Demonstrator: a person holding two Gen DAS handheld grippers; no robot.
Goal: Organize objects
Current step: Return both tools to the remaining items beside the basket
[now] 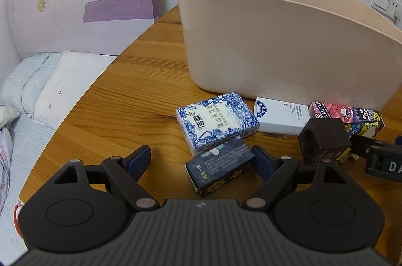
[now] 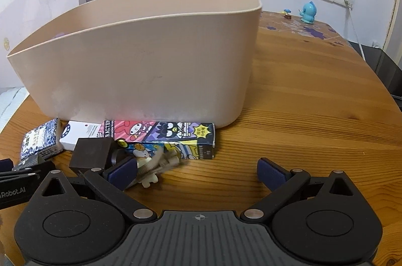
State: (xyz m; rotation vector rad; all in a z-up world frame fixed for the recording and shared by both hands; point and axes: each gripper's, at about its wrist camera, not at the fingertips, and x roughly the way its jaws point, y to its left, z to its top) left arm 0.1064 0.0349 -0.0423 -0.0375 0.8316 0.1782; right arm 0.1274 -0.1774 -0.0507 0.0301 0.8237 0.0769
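Left wrist view: the left gripper (image 1: pixel 201 160) hangs released, jaws wide, with a dark box (image 1: pixel 219 170) lying between them near the table's (image 1: pixel 120 100) front edge, untouched. A blue-patterned box (image 1: pixel 217 122) leans on it, close to the beige bin (image 1: pixel 276 44). These cartons look light, stiff yet crushable; taking the dark box across its long flat sides seems best. The right gripper (image 2: pixel 196 171) is also spread, holding nothing, its left pad just beside a small white toy (image 2: pixel 150 169).
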